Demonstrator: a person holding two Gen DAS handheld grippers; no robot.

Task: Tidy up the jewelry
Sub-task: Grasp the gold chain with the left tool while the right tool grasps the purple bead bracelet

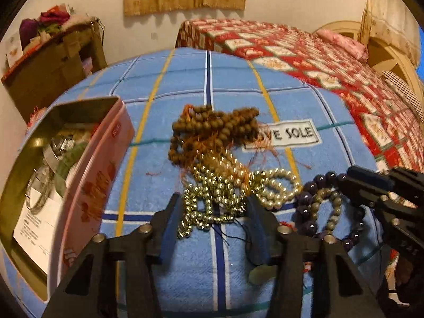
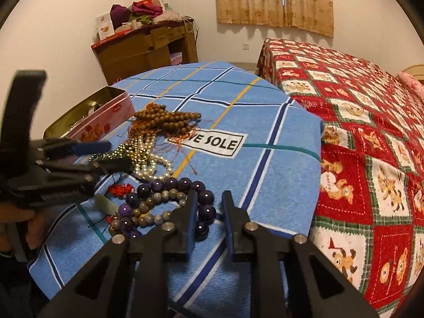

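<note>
The left hand-held gripper (image 1: 214, 209) is nearest in its own view, its two blue-padded fingers part-way apart and straddling the gold bead chain (image 1: 209, 201), which lies between them on the blue checked cloth (image 1: 233, 79); whether the pads actually press the chain cannot be told. Just to its right lie the pearl bracelet (image 1: 275, 188), then the purple bead bracelet (image 1: 310, 204) with a grey bead bracelet (image 1: 326, 206) coiled inside it. The right hand-held gripper (image 2: 209, 209) stands over that purple ring at its right edge: its fingers are narrowly apart with bare cloth between them, and its left finger lies over or just beside the large purple beads, contact unclear. Beyond the left hand-held gripper, past the gold chain, a heap of brown wooden beads (image 1: 214, 124) with orange threads rests beside a printed label (image 1: 288, 135). To the left of that gripper stands an open pink tin (image 1: 106, 159) holding metal bangles. Farther off are a red patterned bed (image 2: 357, 122), a wooden cabinet (image 2: 148, 50) and curtains (image 2: 273, 0).
</note>
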